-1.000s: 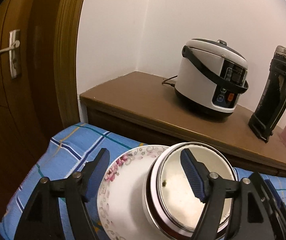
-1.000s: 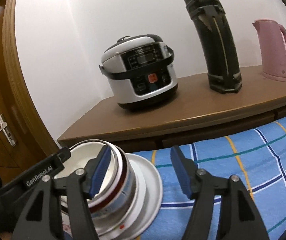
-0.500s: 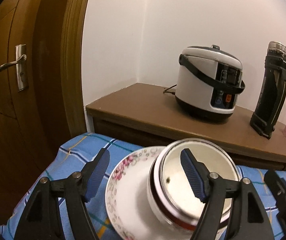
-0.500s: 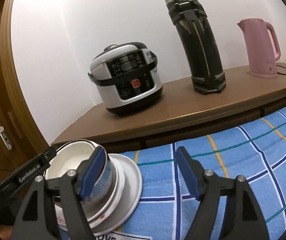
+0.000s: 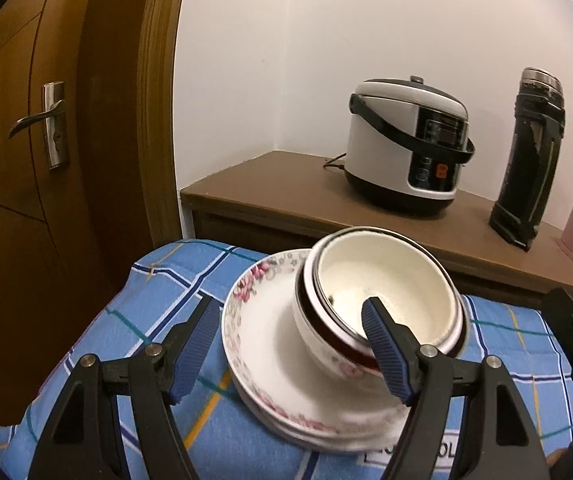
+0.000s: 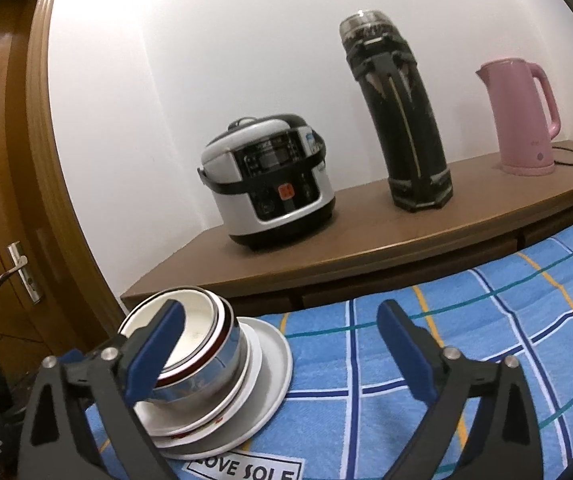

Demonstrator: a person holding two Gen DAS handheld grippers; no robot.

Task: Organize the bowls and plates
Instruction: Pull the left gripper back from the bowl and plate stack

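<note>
A stack of flowered white plates (image 5: 270, 344) lies on the blue checked cloth (image 5: 174, 280), with nested bowls (image 5: 386, 292) on top: a steel-rimmed, white-lined one in a white bowl with a dark red band. My left gripper (image 5: 290, 302) stands open just short of the stack, its fingers wider than the bowls and touching nothing. In the right wrist view the plates (image 6: 270, 356) and bowls (image 6: 202, 316) sit at lower left. My right gripper (image 6: 281, 305) is there with jaws opening; its left finger overlaps the bowls' side, its right finger hangs over bare cloth, and neither pad presses.
Behind the cloth runs a brown sideboard (image 6: 366, 240) with a rice cooker (image 6: 270, 188), a tall black flask (image 6: 402, 120) and a pink kettle (image 6: 522, 116). A wooden door with a metal handle (image 5: 46, 120) stands to the left. The cloth's left edge drops off near the door.
Both grippers have drawn back from the stack, which now looks smaller and farther off. The right gripper's jaws have spread much wider. The left jaws keep the same width.
</note>
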